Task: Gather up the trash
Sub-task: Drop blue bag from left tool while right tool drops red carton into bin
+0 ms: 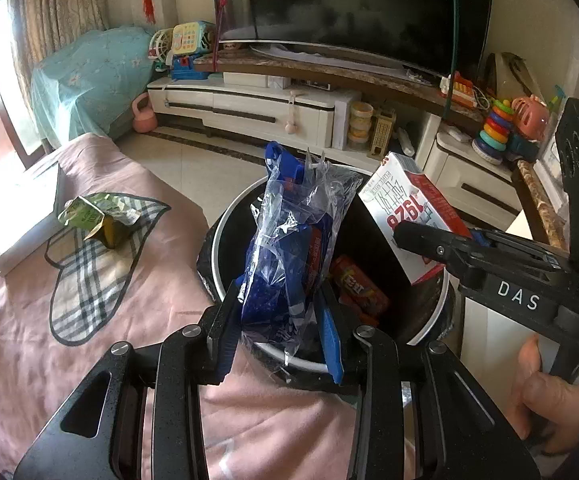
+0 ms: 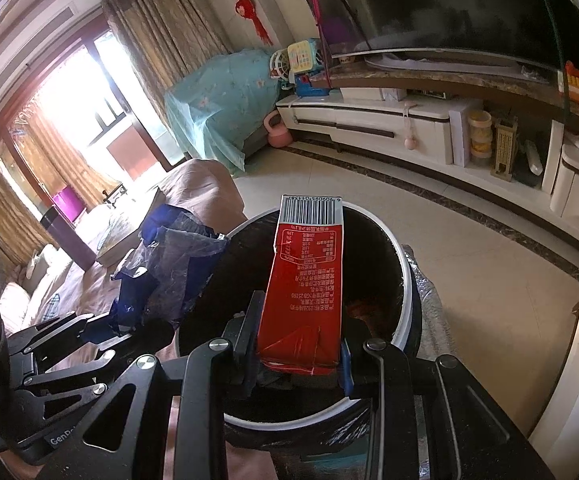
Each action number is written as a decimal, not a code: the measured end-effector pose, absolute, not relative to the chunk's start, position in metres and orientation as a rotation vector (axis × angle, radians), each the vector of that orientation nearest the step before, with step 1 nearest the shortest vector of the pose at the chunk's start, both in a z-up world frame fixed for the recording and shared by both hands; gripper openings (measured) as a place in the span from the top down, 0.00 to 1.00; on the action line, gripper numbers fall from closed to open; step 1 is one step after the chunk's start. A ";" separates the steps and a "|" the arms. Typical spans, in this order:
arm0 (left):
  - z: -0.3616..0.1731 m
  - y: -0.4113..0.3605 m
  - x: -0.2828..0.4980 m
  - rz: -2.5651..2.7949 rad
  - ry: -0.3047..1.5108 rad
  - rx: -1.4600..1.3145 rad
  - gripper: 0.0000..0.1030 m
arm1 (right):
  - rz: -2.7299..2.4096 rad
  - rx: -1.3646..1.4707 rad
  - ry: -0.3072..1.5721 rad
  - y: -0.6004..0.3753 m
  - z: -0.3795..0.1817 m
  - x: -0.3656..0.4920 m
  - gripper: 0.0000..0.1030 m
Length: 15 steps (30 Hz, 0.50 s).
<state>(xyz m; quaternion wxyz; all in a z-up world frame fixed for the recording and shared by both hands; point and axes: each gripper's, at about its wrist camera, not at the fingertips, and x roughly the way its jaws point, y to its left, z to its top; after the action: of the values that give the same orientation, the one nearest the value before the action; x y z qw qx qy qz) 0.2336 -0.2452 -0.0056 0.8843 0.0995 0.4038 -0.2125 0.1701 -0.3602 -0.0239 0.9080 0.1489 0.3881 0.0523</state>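
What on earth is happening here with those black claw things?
A person is tidying up rubbish with a handheld gripper in each hand. The left gripper grips a crumpled blue plastic wrapper and the right gripper a red-and-white milk carton, both held over a black-lined trash bin. A squashed green carton lies on the pink-covered sofa.

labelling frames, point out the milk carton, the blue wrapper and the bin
milk carton (image 2: 303,280), right wrist view, red side panel
blue wrapper (image 1: 285,256), left wrist view, middle of the crumpled plastic
bin (image 2: 407,292), right wrist view, white rim
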 end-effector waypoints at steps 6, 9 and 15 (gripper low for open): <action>-0.009 -0.249 0.239 -0.440 0.850 0.220 0.67 | 0.109 0.308 0.806 -0.361 -0.025 0.172 0.70; -0.012 -0.253 0.242 -0.442 0.860 0.229 0.67 | 0.109 0.307 0.812 -0.362 -0.026 0.174 0.70; -0.018 -0.257 0.246 -0.445 0.885 0.235 0.67 | 0.107 0.302 0.818 -0.364 -0.027 0.178 0.70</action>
<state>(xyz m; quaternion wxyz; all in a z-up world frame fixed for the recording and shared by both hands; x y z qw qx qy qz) 0.2460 -0.2569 -0.0177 0.8733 0.1125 0.4236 -0.2129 0.1777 -0.3638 -0.0267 0.9051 0.1460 0.3961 0.0517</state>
